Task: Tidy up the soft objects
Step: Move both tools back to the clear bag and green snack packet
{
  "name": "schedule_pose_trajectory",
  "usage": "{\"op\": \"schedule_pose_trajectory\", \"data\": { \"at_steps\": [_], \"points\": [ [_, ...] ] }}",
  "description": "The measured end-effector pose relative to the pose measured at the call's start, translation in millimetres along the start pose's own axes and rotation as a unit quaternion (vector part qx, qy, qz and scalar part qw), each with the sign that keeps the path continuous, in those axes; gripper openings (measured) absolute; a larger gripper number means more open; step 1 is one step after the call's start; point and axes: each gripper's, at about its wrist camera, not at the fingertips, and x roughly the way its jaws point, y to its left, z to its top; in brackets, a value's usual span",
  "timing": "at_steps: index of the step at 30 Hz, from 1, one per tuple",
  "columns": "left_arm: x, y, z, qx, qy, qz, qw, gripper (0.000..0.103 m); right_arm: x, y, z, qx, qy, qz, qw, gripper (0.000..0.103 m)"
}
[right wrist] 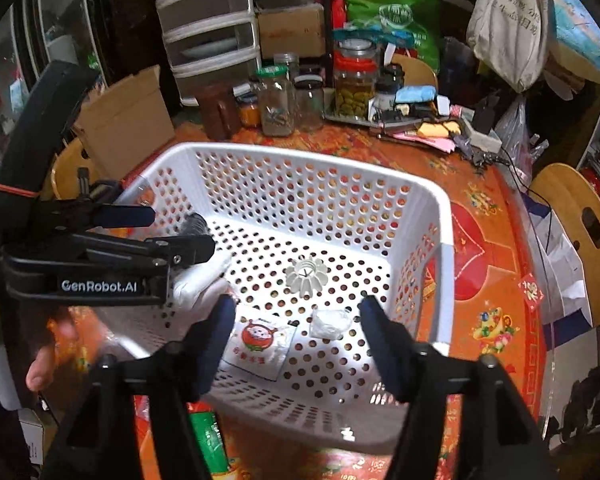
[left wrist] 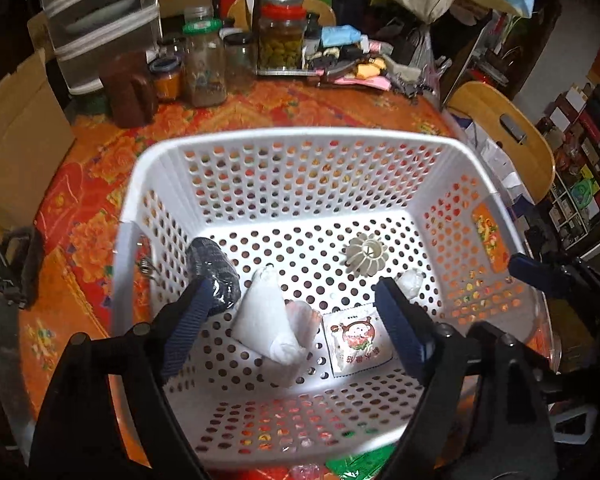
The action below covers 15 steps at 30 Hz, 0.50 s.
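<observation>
Basket: white, perforated, on the table; the soft things lie on its floor, so it looks to be the collecting place.
Dark roll: at the far left of the basket floor, against the left wall, partly behind the left gripper's left finger; wrapped in clear film, what it is I cannot tell.
White pouch: just right of the roll, lying slack where it seems to have been dropped.
Left gripper: fingers spread wide over the pouch, pads clear of everything, nothing held; probably hanging there after a release.
Sachet: flat, printed face up, touching the pouch's right edge.
Ribbed white piece: further back, apart from the rest; looks stiff, purpose unclear.
Clear wad: at the right, near the basket's right wall; in the left view the finger covers most of it.
Right gripper: fingers wide apart above sachet and wad, empty.
Near table edge: a green packet cut off by the gripper bodies.
Hand: only fingertips show at the left edge.
</observation>
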Motion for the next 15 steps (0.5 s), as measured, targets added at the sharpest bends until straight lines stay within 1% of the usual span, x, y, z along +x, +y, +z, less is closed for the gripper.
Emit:
{"op": "schedule_pose_trajectory", "data": {
  "at_steps": [2,4,7,10,12,15],
  "points": [
    [-13.7,2.0,-4.6,0.002,-0.013,0.001,0.9999,0.084,-13.2,0.3,-4.5,0.002,-0.014,0.007,1.0,0.076],
    [-32.4,5.6,-12.2,0.003,-0.037,0.009,0.9993,0.084,-28.4,0.3,-11.4,0.003,-0.032,0.008,0.999,0.083],
    [-66.7,13.8,-31.3,0.0,-0.077,0.001,0.997,0.086,-47.7,-0.8,-25.2,0.008,-0.053,0.013,0.998,0.084],
    [-101.9,25.0,-61.3,-0.001,-0.114,0.001,0.9935,0.09,-64.2,-1.2,-43.6,0.011,-0.069,0.016,0.997,0.085],
    [-118.7,32.0,-83.1,-0.001,-0.13,0.001,0.9915,0.092,-74.2,-0.4,-58.4,0.015,-0.083,0.022,0.996,0.085],
    [-132.0,43.9,-114.7,-0.003,-0.142,-0.004,0.9898,0.094,-86.2,3.4,-85.5,0.019,-0.103,0.028,0.994,0.085]
  ]
}}
